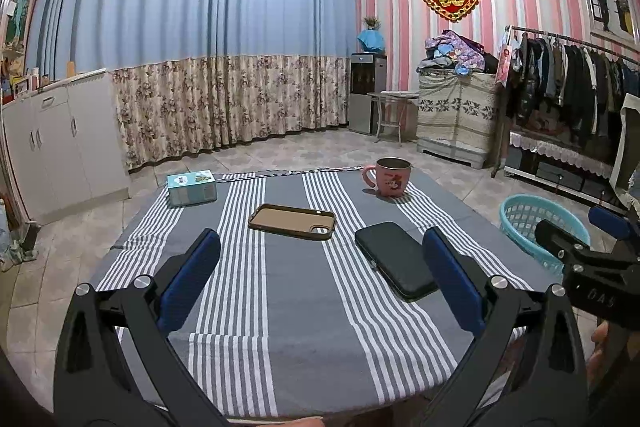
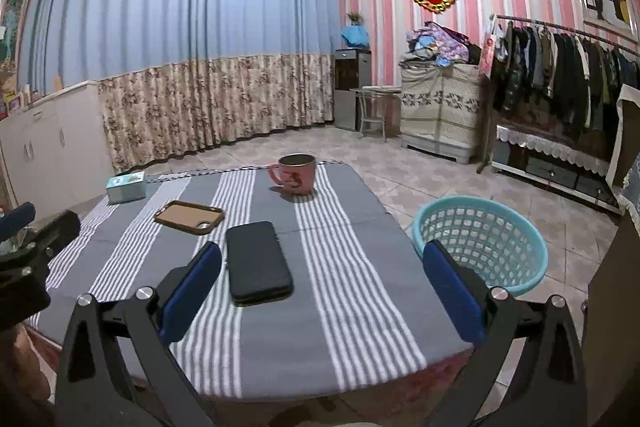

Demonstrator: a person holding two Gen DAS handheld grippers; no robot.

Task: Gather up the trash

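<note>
left gripper (image 1: 320, 279) hanging wide open, holding nothing | right gripper (image 2: 322, 283) hanging wide open too | round light-blue plastic basket (image 2: 520, 269) sitting just right of it, on floor

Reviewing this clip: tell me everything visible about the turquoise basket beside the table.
The turquoise basket is round, looks like plastic, with a smooth rolled rim and lattice walls pierced by rows of holes. It stands upright on the tiled floor, off the right edge of the striped table, close to it; whether they touch cannot be told. What shows of its inside looks empty. Nothing holds it: the right tool is open above the table with one finger overlapping the basket's near rim in the picture.
</note>
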